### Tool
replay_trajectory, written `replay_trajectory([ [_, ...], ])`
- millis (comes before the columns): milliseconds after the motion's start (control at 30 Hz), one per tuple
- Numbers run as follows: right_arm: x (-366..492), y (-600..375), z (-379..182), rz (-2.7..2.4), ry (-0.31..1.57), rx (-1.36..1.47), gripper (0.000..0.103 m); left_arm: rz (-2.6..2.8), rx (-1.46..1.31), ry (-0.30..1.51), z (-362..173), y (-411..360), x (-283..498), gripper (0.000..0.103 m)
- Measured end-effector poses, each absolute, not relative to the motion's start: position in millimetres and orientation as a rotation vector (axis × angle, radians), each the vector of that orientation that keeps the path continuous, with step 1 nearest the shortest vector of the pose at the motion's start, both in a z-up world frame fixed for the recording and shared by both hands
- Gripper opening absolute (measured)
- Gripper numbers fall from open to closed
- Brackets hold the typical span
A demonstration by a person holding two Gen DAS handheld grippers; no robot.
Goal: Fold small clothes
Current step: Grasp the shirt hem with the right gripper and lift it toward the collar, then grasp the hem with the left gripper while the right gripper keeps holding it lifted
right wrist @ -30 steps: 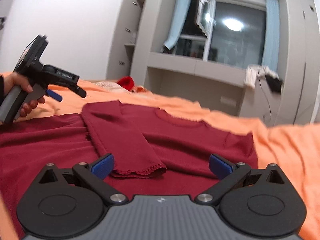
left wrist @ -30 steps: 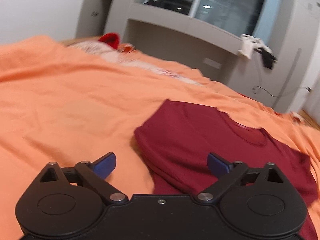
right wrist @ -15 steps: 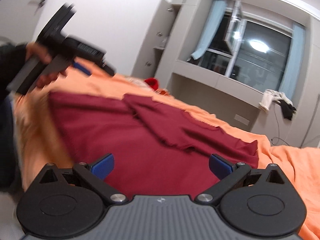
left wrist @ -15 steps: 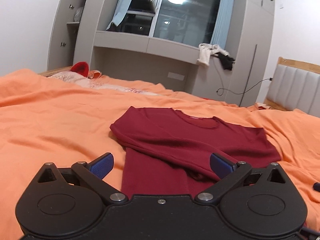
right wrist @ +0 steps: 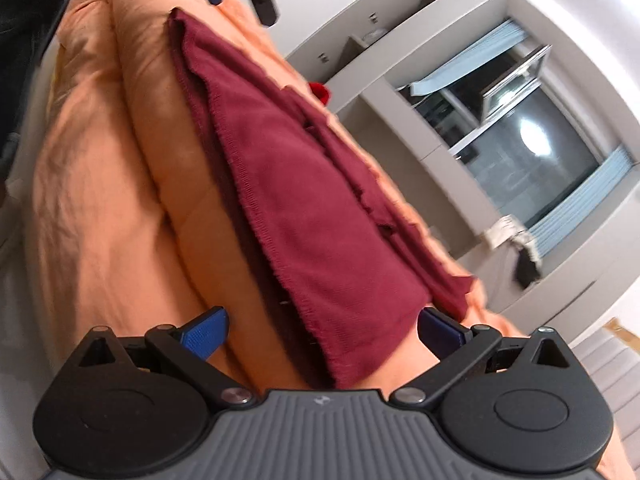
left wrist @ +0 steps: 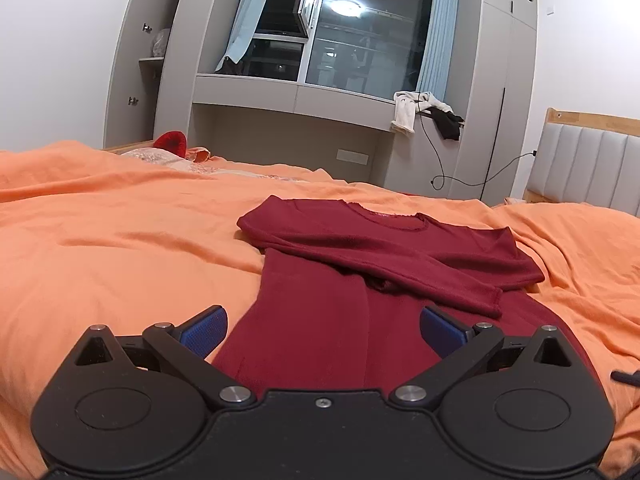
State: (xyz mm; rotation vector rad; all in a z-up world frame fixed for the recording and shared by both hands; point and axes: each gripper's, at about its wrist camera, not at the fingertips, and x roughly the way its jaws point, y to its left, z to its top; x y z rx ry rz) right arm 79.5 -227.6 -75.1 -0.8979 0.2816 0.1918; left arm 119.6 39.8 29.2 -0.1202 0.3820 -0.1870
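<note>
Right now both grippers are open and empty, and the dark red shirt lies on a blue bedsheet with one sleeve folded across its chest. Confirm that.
Not quite: the bedsheet is orange, not blue, as the left wrist view shows. Otherwise correct: the left gripper and right gripper are open and empty, and the dark red shirt has one sleeve folded across its chest.

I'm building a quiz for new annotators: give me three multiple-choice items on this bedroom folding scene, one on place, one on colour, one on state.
1. Where does the shirt lie?
A. on the orange bedcover
B. on the window ledge
C. on the floor

2. What colour is the shirt?
A. blue
B. dark red
C. white

3. How is the left gripper?
A. shut on the shirt
B. shut on the bedcover
C. open, holding nothing

Answers: 1 A, the shirt is spread on the orange cover; 2 B, its fabric is dark red in both views; 3 C, its blue pads stand wide apart above the shirt's lower part.
</note>
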Motion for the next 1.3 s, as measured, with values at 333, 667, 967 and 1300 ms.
replay_trajectory([
  [333, 85, -223, -85, 0.125, 0.237, -0.95, 0.092, -0.198, -0.099, 0.384, 28, 34, 119, 0.102],
  [667, 89, -210, -95, 0.08, 0.154, -1.013, 0.014, -0.236, -0.075, 0.364, 27, 28, 112, 0.102],
  [967, 99, -229, -51, 0.062, 0.125, -0.71, 0.013, -0.465, 0.101, 0.271, 23, -7, 86, 0.102],
  [1300, 90, -256, -25, 0.059, 0.101, -0.551, 0.011, -0.471, 0.469, 0.262, -19, -67, 71, 0.102],
])
